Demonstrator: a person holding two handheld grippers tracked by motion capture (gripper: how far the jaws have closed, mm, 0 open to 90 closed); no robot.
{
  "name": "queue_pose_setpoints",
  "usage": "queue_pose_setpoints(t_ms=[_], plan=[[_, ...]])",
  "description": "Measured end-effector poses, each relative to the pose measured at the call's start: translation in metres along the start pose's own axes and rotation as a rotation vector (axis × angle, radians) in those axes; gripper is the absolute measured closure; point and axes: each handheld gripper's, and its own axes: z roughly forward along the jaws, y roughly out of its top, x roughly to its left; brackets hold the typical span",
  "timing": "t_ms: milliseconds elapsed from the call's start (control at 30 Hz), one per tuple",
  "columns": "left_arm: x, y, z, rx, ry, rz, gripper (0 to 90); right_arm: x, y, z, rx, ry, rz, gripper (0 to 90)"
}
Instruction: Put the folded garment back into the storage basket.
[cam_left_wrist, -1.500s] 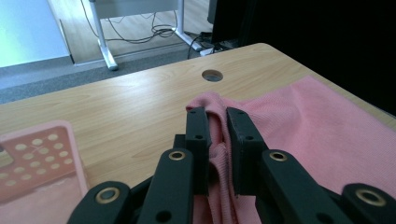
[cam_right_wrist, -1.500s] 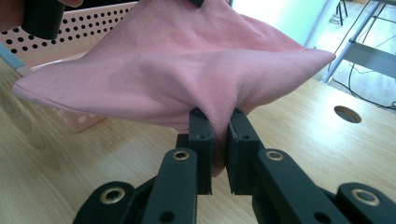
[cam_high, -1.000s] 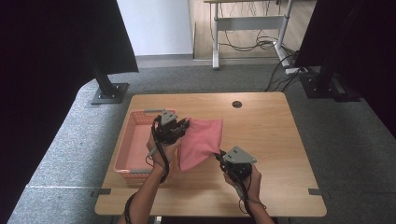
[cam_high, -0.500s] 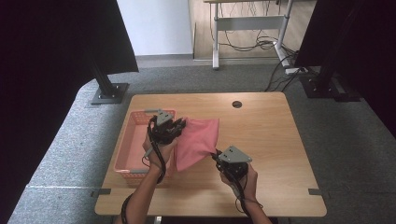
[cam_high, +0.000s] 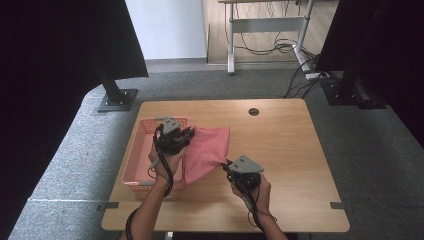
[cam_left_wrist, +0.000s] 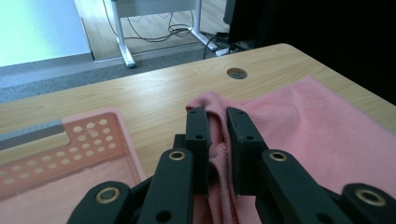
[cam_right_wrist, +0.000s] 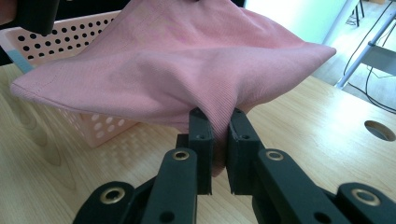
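A pink cloth (cam_high: 206, 150) hangs stretched above the wooden table (cam_high: 280, 150), held between both grippers. My left gripper (cam_high: 189, 134) is shut on a bunched fold of the cloth (cam_left_wrist: 299, 126) at its far left edge, beside the pink basket (cam_high: 142, 165). My right gripper (cam_high: 225, 166) is shut on the near right edge; in the right gripper view the cloth (cam_right_wrist: 177, 70) spreads up and away from the jaws, and a pinch of it sits between the pads. The right gripper (cam_right_wrist: 219, 116) points toward the basket (cam_right_wrist: 84, 32). The left gripper (cam_left_wrist: 218, 114) points across the table.
The perforated pink basket (cam_left_wrist: 70, 144) stands at the table's left side. A round cable hole (cam_high: 254, 111) lies in the table's far middle. Black stands (cam_high: 117, 97) and a desk frame with cables (cam_high: 265, 30) sit on the floor beyond.
Both hands have shifted slightly with the cloth still held between them; the cloth stays stretched above the table. Little else differs.
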Motion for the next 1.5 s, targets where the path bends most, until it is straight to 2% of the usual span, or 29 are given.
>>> queue_pose_setpoints(t_ms=[367, 1000, 1500], plan=[[0.014, -0.002, -0.007, 0.005, 0.023, -0.008, 79.4, 0.008, 0.007, 0.011, 0.002, 0.02, -0.007, 82.2], [0.052, -0.012, -0.029, 0.016, 0.081, -0.023, 79.4, 0.034, 0.022, 0.043, 0.018, 0.066, -0.024, 82.2], [0.08, -0.018, -0.037, 0.036, 0.119, -0.025, 79.4, 0.053, 0.033, 0.072, 0.035, 0.093, -0.033, 82.1]])
